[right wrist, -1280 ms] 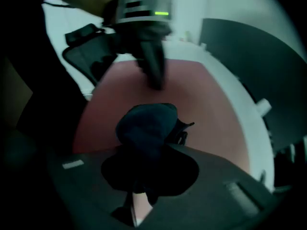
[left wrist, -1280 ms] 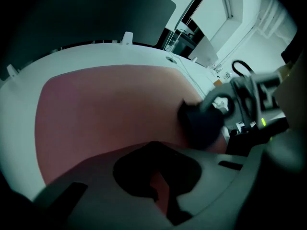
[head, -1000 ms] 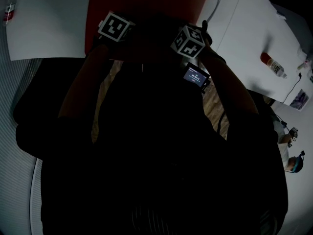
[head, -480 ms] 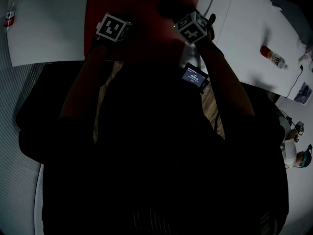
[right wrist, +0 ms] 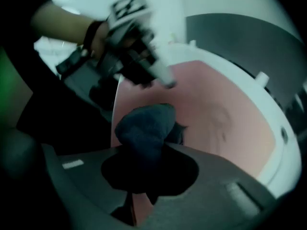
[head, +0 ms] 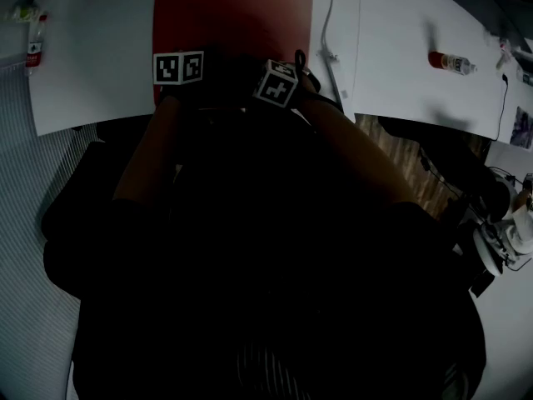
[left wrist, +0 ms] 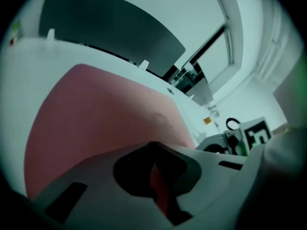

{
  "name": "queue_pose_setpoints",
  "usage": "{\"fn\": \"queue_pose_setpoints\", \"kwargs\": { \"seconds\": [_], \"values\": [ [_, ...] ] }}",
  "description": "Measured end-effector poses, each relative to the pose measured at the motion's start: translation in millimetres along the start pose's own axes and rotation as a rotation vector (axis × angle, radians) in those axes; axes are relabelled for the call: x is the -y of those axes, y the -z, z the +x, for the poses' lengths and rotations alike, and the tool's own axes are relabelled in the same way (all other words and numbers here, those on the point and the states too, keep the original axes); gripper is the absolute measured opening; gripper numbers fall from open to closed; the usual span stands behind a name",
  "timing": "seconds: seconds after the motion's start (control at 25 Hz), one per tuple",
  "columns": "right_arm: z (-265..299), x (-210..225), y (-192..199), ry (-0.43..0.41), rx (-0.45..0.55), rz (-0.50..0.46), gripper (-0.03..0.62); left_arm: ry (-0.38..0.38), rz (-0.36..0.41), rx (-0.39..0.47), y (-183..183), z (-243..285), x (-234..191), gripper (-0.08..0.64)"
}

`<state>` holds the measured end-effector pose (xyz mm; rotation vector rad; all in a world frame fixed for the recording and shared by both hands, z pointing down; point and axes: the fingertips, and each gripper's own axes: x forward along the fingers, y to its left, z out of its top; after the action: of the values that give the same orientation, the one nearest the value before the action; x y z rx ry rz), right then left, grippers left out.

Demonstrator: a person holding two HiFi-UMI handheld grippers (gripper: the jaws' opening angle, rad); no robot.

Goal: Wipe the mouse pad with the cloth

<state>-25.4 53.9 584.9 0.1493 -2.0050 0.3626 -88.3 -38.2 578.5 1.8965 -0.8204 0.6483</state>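
A red mouse pad (head: 233,15) lies on the white table (head: 100,48), and both grippers are at its near edge. In the head view only their marker cubes show, the left one (head: 177,67) and the right one (head: 277,83). My right gripper (right wrist: 146,150) is shut on a bunched dark blue cloth (right wrist: 144,126) that sits over the pad (right wrist: 211,114) near its edge. My left gripper (left wrist: 154,152) has its jaws together with a red sliver of the pad (left wrist: 96,109) between them. In the right gripper view the left gripper (right wrist: 165,83) reaches onto the pad's corner.
A white cable (head: 327,23) runs along the pad's right side. A red-capped bottle (head: 450,61) lies on the neighbouring table at the right, another bottle (head: 33,48) at the far left. A dark panel (left wrist: 110,32) stands behind the table. The person's dark body fills the lower head view.
The head view has swung so that the whole pad now shows. The two marker cubes stand closer together at the pad's near edge than a second ago.
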Motion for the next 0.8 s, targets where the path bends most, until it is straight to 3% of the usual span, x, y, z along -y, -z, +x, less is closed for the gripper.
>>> {"fn": "queue_pose_setpoints", "kwargs": {
  "seconds": [0.08, 0.16, 0.32, 0.44, 0.56, 0.72, 0.8],
  "values": [
    [-41.0, 4.1, -11.7, 0.018, 0.148, 0.184, 0.066, 0.097, -0.046, 0.029, 4.4, -26.5, 21.4, 0.005],
    [-98.2, 1.7, -31.9, 0.025, 0.346, 0.348, 0.066, 0.146, 0.000, 0.065, 3.1, -62.5, 42.6, 0.005],
    [-206.3, -9.3, -63.5, 0.095, 0.669, 0.491, 0.066, 0.265, 0.122, 0.223, -25.2, -138.8, 102.4, 0.005],
    [-265.8, -21.5, -78.4, 0.196, 0.797, 0.479, 0.064, 0.349, 0.225, 0.391, -51.8, -193.7, 157.1, 0.005],
    [-313.1, -40.9, -102.3, 0.248, 0.907, 0.435, 0.063, 0.417, 0.392, 0.556, -72.6, -249.9, 207.2, 0.005],
    [-350.7, -66.9, -128.5, 0.263, 0.985, 0.354, 0.063, 0.433, 0.612, 0.600, -76.8, -291.1, 246.3, 0.005],
    [-360.0, -70.8, -129.5, 0.289, 0.971, 0.334, 0.063, 0.457, 0.632, 0.595, -75.7, -301.2, 257.2, 0.005]
  ]
}}
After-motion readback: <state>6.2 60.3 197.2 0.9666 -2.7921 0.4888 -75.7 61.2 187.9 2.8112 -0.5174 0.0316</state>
